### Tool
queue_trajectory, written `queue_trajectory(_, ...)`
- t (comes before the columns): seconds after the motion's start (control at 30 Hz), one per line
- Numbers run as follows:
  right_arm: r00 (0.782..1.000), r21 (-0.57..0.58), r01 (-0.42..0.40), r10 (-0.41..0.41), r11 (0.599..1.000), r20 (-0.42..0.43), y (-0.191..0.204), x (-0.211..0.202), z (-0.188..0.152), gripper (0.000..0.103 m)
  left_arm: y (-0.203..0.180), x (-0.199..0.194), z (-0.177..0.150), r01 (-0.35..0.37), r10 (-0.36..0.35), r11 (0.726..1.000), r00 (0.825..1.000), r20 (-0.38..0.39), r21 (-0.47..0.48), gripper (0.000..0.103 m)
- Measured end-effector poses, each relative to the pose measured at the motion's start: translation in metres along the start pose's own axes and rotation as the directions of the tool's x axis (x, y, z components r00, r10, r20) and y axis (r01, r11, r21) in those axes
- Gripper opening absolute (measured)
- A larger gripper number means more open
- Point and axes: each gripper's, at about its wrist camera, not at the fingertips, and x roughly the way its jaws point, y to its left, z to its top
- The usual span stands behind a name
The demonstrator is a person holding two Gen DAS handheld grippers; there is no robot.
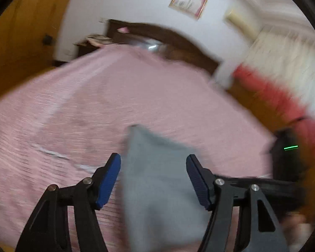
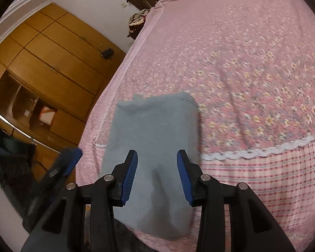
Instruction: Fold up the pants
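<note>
Right wrist view: right claw (image 2: pixel 157 176) gapes empty over folded grey pants (image 2: pixel 155 126) on the pink floral bed (image 2: pixel 252 67). Wooden wardrobe (image 2: pixel 52 52) stands to its left. Left claw (image 1: pixel 153 178) is likewise open, unloaded.

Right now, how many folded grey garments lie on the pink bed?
1. The folded grey fabric pants lie near the edge of the pink floral bedspread, in front of both wrist cameras. I see no other garment there; beyond these views I cannot tell.

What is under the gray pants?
The gray pants lie folded on the pink flowered bedspread, close to its near edge. The bit of bedspread right beneath them is covered, so anything there stays hidden.
</note>
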Motion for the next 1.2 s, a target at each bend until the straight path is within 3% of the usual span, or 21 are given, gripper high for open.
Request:
queue_trajectory(0.07, 1.0, -0.036, 0.019, -0.019, 0.999, -0.003, -0.001, 0.001, -0.001, 0.041, 0.008, 0.013, -0.003, -0.092, 0.091, 0.996, 0.995, -0.027, -0.007, 0.069)
queue_trajectory(0.17, 0.999, -0.048, 0.038, -0.039, 0.998, -0.006, -0.005, 0.002, 0.003, 0.041, 0.028, 0.035, -0.004, -0.155, 0.152, 0.988, 0.98, -0.127, -0.017, 0.069)
queue_trajectory(0.23, 1.0, -0.021, 0.015, -0.015, 1.0, -0.006, -0.014, 0.001, 0.004, 0.041, 0.04, 0.048, -0.006, -0.11, 0.104, 0.994, 0.974, -0.202, -0.022, 0.069)
queue_trajectory(0.37, 1.0, 0.032, -0.011, 0.012, 0.999, -0.024, -0.032, 0.002, -0.002, 0.041, 0.049, 0.059, -0.002, -0.001, -0.038, 0.991, 0.958, -0.284, -0.134, 0.068)
queue_trajectory(0.43, 0.999, 0.053, -0.022, 0.023, 0.998, -0.033, -0.04, 0.001, -0.008, 0.041, 0.043, 0.06, 0.001, 0.048, -0.083, 0.99, 0.959, -0.271, -0.133, 0.036)
queue_trajectory(0.47, 0.999, 0.063, -0.026, 0.028, 0.998, -0.037, -0.044, 0.002, -0.009, 0.041, 0.039, 0.064, 0.005, 0.053, -0.084, 0.992, 0.958, -0.274, -0.119, 0.011)
queue_trajectory(0.63, 0.998, 0.087, -0.048, 0.051, 0.995, -0.034, -0.06, -0.007, -0.014, 0.041, 0.002, 0.059, 0.021, 0.046, -0.049, 0.999, 0.965, -0.259, -0.016, 0.009)
queue_trajectory(0.8, 0.998, 0.115, -0.064, 0.065, 0.991, -0.005, -0.079, -0.02, -0.013, 0.041, -0.037, 0.059, 0.046, 0.12, -0.117, 0.993, 0.96, -0.256, -0.002, 0.008)
queue_trajectory(1.03, 0.995, 0.159, -0.09, 0.083, 0.983, 0.053, -0.103, -0.051, -0.012, 0.041, -0.126, 0.059, 0.067, 0.23, -0.202, 0.97, 0.941, -0.273, 0.076, 0.008)
queue_trajectory(1.13, 0.995, 0.171, -0.085, 0.075, 0.982, 0.062, -0.111, -0.063, -0.012, 0.041, -0.122, 0.06, 0.07, 0.209, -0.181, 0.975, 0.946, -0.269, 0.079, 0.008)
queue_trajectory(1.2, 0.995, 0.169, -0.086, 0.076, 0.982, 0.065, -0.113, -0.067, -0.013, 0.041, -0.087, 0.059, 0.064, 0.164, -0.151, 0.986, 0.951, -0.27, 0.027, 0.008)
